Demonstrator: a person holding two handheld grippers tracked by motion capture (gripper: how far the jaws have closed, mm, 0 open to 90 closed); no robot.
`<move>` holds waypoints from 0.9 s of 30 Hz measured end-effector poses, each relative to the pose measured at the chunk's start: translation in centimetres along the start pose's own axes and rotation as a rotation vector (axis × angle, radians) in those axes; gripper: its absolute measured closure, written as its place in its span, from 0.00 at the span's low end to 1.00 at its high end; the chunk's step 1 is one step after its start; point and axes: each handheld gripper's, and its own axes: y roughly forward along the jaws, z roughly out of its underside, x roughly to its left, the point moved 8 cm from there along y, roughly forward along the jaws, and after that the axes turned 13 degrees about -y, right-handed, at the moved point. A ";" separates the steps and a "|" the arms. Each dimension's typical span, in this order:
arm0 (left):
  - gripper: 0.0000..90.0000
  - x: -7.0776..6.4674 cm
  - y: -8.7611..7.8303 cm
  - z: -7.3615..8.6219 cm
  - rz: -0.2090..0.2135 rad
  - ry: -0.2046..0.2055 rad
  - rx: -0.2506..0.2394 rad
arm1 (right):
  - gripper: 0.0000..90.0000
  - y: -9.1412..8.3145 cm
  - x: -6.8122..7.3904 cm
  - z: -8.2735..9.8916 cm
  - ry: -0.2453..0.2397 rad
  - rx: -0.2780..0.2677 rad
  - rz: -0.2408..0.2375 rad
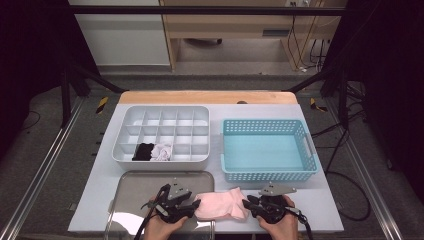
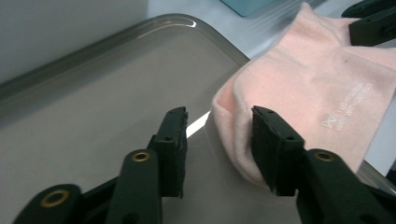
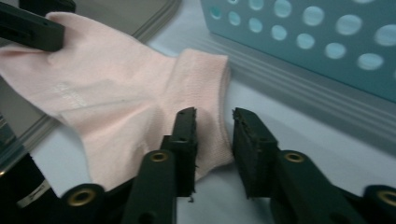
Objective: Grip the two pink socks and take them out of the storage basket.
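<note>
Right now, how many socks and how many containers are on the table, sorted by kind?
Socks: 3, a pink sock between the grippers, a black sock and a white sock in the organizer
Divided organizer: 1
Blue basket: 1
Metal tray: 1
Total: 6

- Sock: pink knit cloth, soft, matt, finely ribbed at the cuff.
- Tray: brushed metal, smooth, with a glossy rim.
- Basket: teal plastic, perforated, slight sheen.
- Organizer: white plastic, smooth, semi-matt.
- Tabletop: pale matt surface; wooden strip along the far edge.
- Left tongs and right tongs: black matt plastic, brass-coloured rivets.
</note>
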 end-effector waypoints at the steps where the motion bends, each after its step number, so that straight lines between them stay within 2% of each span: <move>1: 0.67 -0.2 0.0 0.0 0.015 -0.007 0.006 | 0.85 0.0 0.1 0.0 -0.001 -0.004 -0.003; 4: 0.86 -0.7 0.1 0.0 0.037 0.000 0.011 | 0.92 -0.2 0.3 0.0 0.002 0.010 -0.026; 5: 0.90 -0.9 0.1 0.0 0.033 0.009 0.007 | 0.92 -0.2 0.2 -0.1 0.001 0.013 -0.025; 9: 0.92 -1.5 0.2 -0.3 0.050 0.013 -0.015 | 0.92 -0.8 -1.1 -0.6 0.000 -0.011 0.022; 11: 0.92 -1.6 0.3 -0.3 0.035 0.026 -0.019 | 0.92 -0.7 -1.6 -0.8 -0.007 -0.021 0.044; 14: 0.92 -1.5 0.4 -0.2 0.011 0.037 -0.023 | 0.92 0.1 -1.9 -0.7 -0.038 0.013 0.059; 17: 0.89 -1.3 0.4 -0.2 0.002 0.037 -0.029 | 0.89 0.2 -1.8 -0.7 -0.052 0.015 0.068; 20: 0.80 -1.2 0.1 -0.5 0.009 0.035 -0.050 | 0.86 0.0 -1.7 -0.8 -0.046 -0.006 0.067; 23: 0.72 -1.3 -0.7 -1.2 0.023 0.035 -0.084 | 0.82 -0.7 -1.7 -1.4 -0.033 -0.064 0.071; 27: 0.71 -2.0 -1.9 -2.3 0.052 0.048 -0.125 | 0.80 -1.8 -1.9 -1.6 -0.006 -0.113 0.083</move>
